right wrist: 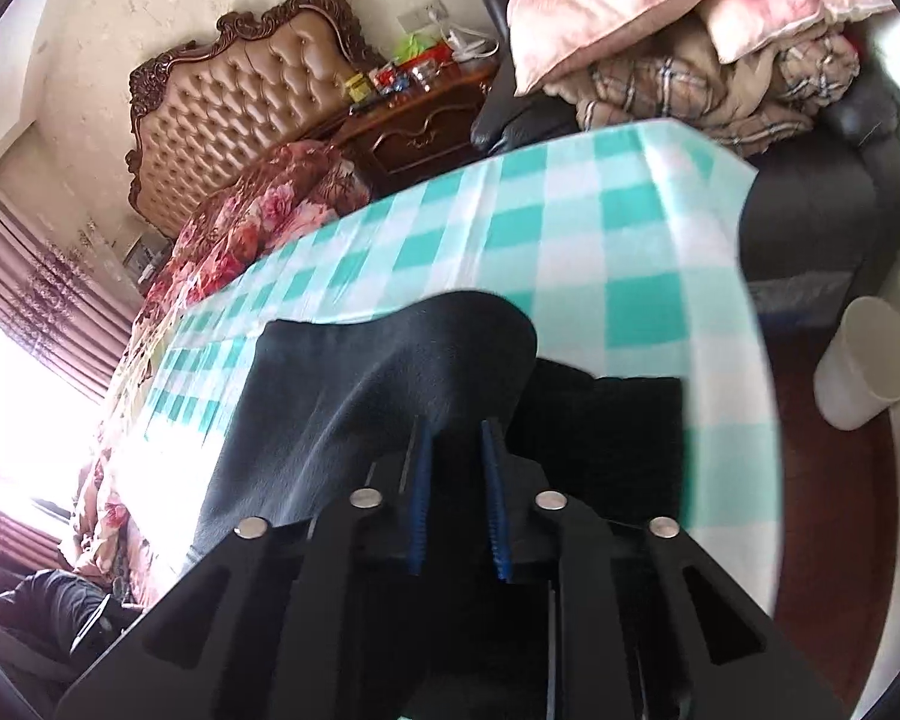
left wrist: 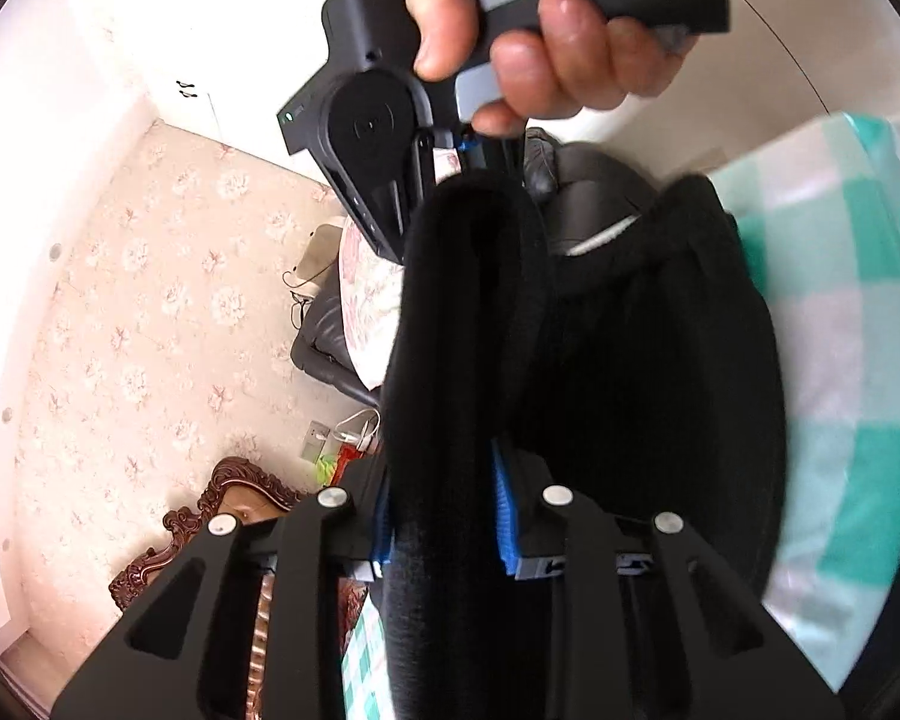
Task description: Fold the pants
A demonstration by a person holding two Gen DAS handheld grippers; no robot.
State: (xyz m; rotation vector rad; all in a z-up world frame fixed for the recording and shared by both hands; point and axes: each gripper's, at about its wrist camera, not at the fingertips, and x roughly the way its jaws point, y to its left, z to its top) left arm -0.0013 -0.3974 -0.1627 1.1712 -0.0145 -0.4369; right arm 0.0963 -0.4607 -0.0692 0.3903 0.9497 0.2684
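A teal-and-white checked tabletop [right wrist: 570, 228] carries the black pants [right wrist: 354, 384], which rise off it near its near edge. The left gripper [left wrist: 444, 516] has its blue fingers [left wrist: 506, 516] clamped on a thick fold of the pants. The right gripper [right wrist: 457, 498] pinches a raised fold, fingers close together.

Checked cloth [right wrist: 570, 228] on the table lies bare from the black pants [right wrist: 390, 360] out to the far edge and far right corner; open room for a gripper there. Beyond the far edge: dark chair [right wrist: 810, 210] piled with pillows [right wrist: 630, 0] and a plaid blanket [right wrist: 690, 90]. Off the right edge, a white bin [right wrist: 864, 360] stands on the floor. Left edge bounded by the flowered bedspread [right wrist: 270, 210].
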